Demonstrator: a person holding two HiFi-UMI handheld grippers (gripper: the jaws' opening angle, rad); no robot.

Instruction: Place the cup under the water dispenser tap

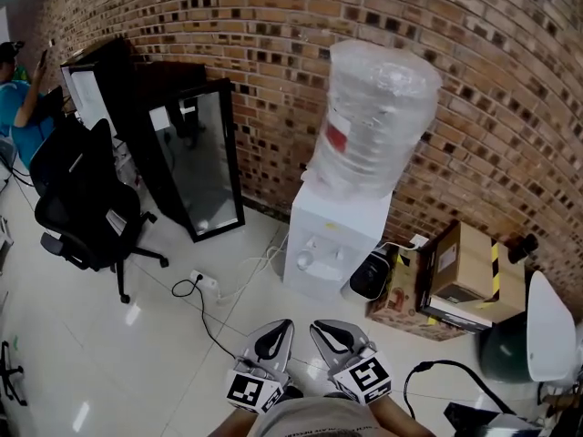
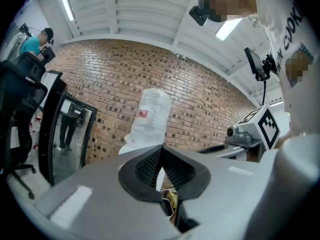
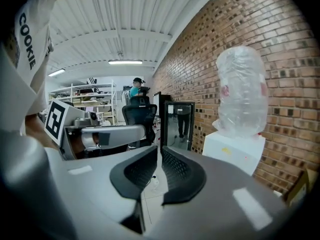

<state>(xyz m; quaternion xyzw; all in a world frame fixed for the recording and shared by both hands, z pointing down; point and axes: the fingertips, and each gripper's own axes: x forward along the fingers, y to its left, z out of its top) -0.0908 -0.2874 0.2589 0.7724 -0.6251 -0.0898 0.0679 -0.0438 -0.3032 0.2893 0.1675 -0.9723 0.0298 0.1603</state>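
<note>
We log two matching hand-held tools. The left gripper [image 2: 161, 153] has a pale grey moulded shell and two black fingers [image 2: 146, 167], their inner faces ribbed like mesh, their outline leaf-shaped. The right gripper [image 3: 159, 153] is the same build, with black ribbed fingers [image 3: 183, 172] on a grey shell. Behind the fingers each carries a white cube with black square markers: the left marker cube [image 1: 248, 391] and the right marker cube [image 1: 367, 377]. A small grey camera housing [image 2: 238, 132] with a dark lens sits just ahead of the right cube. Further back we see a white shirt [image 3: 22, 46] with black block lettering.
</note>
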